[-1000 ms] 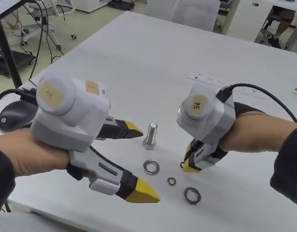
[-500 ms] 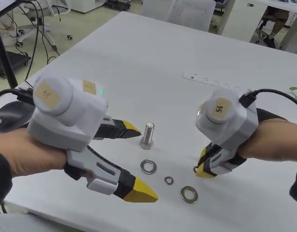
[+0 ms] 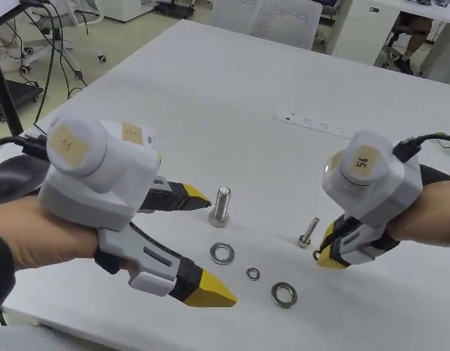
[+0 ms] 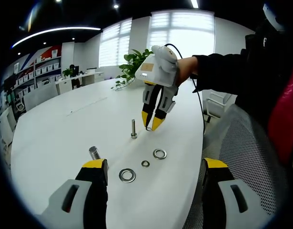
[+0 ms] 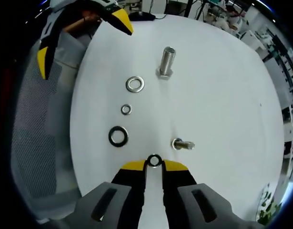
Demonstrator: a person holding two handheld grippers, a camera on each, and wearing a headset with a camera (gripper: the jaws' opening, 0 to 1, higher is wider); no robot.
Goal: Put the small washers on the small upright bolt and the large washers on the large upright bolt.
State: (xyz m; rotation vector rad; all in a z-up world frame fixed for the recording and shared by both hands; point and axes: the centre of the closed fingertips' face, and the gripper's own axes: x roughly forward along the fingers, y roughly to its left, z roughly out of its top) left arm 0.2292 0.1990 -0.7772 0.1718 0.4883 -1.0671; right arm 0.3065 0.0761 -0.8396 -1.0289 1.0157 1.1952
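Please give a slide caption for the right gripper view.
Right gripper holds a small washer near the small bolt.

Shiny metal bolt (image 3: 220, 207), matt table (image 3: 232, 95)

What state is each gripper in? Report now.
Left gripper: open, empty.
Right gripper: shut on a small washer.

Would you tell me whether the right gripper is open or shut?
Shut: the right gripper pinches a small washer between its yellow tips.
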